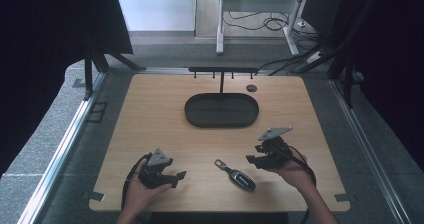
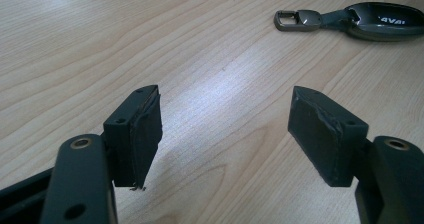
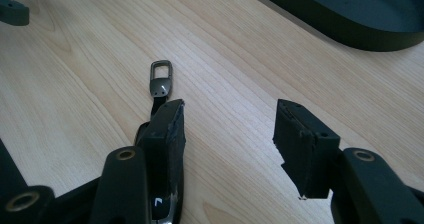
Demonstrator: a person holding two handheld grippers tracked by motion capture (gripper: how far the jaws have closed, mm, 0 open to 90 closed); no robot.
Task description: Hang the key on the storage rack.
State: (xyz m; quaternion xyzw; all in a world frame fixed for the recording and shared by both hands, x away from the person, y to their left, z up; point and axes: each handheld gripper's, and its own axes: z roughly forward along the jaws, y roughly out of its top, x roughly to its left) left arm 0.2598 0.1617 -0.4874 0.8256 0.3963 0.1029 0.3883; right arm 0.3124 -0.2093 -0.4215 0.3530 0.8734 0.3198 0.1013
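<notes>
— Wooden table (image 1: 165,114) from the high view: car key fob (image 1: 239,176) lay near the front edge, between left gripper (image 1: 172,178) and right gripper (image 1: 252,159); black oval tray (image 1: 222,110) sat behind.

— Left gripper view: jaws gaped, empty, fob (image 2: 372,20) well ahead.

— Right gripper view: jaws apart, fob (image 3: 161,91) mostly hidden behind one jaw, probably untouched. Best centre it before closing.

Bare tabletop (image 1: 150,114) around key fob (image 1: 239,176); tray (image 1: 221,110) well behind.

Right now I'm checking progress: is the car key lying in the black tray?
No, the car key lies on the bare wooden table, apart from the black tray.
</notes>
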